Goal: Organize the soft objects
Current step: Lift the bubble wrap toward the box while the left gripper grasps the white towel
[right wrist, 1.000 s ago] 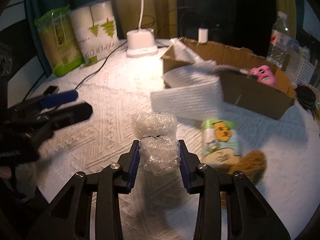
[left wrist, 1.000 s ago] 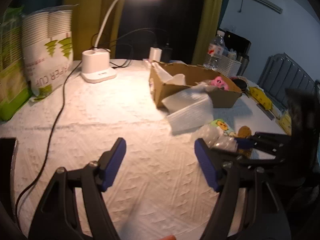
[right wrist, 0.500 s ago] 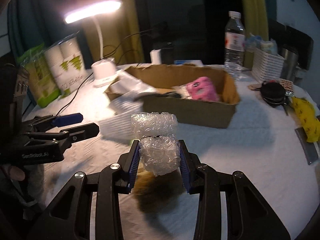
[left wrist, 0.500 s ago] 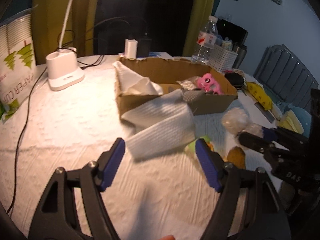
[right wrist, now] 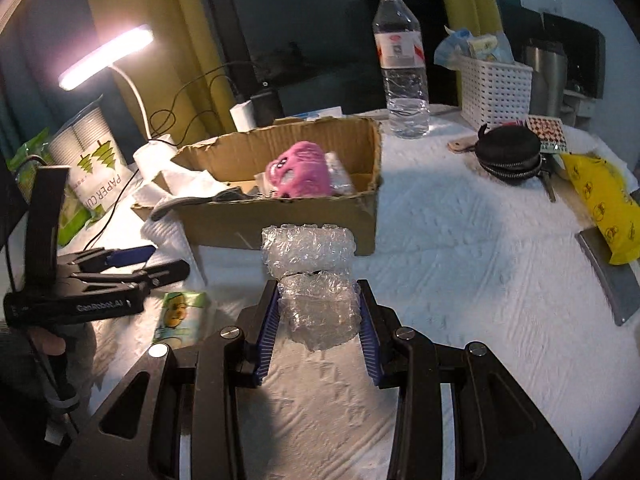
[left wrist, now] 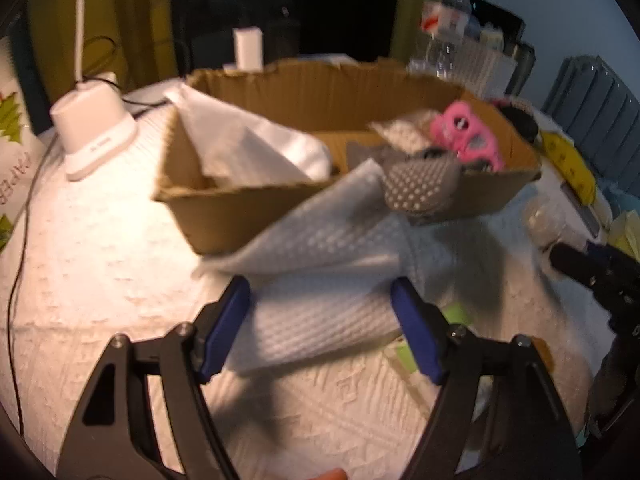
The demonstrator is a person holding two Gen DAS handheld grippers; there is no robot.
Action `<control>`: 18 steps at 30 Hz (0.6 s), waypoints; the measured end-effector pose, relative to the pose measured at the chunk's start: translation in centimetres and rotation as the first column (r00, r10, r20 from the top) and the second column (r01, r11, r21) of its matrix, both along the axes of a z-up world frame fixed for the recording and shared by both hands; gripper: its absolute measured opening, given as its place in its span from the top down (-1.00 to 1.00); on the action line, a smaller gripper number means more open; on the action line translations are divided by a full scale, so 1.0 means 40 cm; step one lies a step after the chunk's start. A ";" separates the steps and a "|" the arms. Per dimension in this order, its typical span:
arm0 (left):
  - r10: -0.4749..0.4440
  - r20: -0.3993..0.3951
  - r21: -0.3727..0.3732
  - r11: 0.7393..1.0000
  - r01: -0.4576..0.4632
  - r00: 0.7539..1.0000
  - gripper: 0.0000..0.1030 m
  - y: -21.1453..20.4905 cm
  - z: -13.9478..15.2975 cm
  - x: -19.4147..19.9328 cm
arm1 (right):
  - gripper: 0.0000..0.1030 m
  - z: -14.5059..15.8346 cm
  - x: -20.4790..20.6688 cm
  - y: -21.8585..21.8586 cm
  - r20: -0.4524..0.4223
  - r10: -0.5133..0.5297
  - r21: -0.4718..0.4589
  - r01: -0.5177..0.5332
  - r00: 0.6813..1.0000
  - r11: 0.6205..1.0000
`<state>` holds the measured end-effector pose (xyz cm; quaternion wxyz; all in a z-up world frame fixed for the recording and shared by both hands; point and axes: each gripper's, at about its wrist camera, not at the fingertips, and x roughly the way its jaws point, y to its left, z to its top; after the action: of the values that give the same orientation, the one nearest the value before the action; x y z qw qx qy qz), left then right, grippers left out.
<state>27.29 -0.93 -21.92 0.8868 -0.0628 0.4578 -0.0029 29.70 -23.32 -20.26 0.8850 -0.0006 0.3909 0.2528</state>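
My right gripper (right wrist: 318,320) is shut on a wad of bubble wrap (right wrist: 310,276) and holds it above the table, just in front of the cardboard box (right wrist: 280,216). The box holds a pink plush toy (right wrist: 300,172), white tissue and a grey dotted cloth (left wrist: 420,186). My left gripper (left wrist: 320,328) is open and empty, its fingers either side of a white foam sheet (left wrist: 320,280) that lies against the box front (left wrist: 240,216). A green snack packet (right wrist: 180,314) lies on the table beside the left gripper (right wrist: 132,260).
A white desk lamp (left wrist: 94,136) and a pack of paper cups (right wrist: 96,160) stand at the left. A water bottle (right wrist: 400,64), a white basket (right wrist: 496,88), a black pouch (right wrist: 510,152) and a yellow packet (right wrist: 600,204) are at the right.
My right gripper has carried the bubble wrap up off the table and toward the box. My left gripper has moved right and forward to the foam sheet, still open.
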 end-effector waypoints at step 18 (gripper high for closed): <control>-0.099 0.061 -0.006 0.995 0.099 0.993 0.72 -0.018 0.029 -0.060 | 0.24 0.038 -0.030 -0.013 0.025 -0.025 -0.011 0.026 0.999 1.000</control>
<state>24.88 -1.64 -20.75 0.8987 -0.0438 0.4334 -0.0507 28.50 -23.84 -18.75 0.8930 -0.0036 0.3810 0.2394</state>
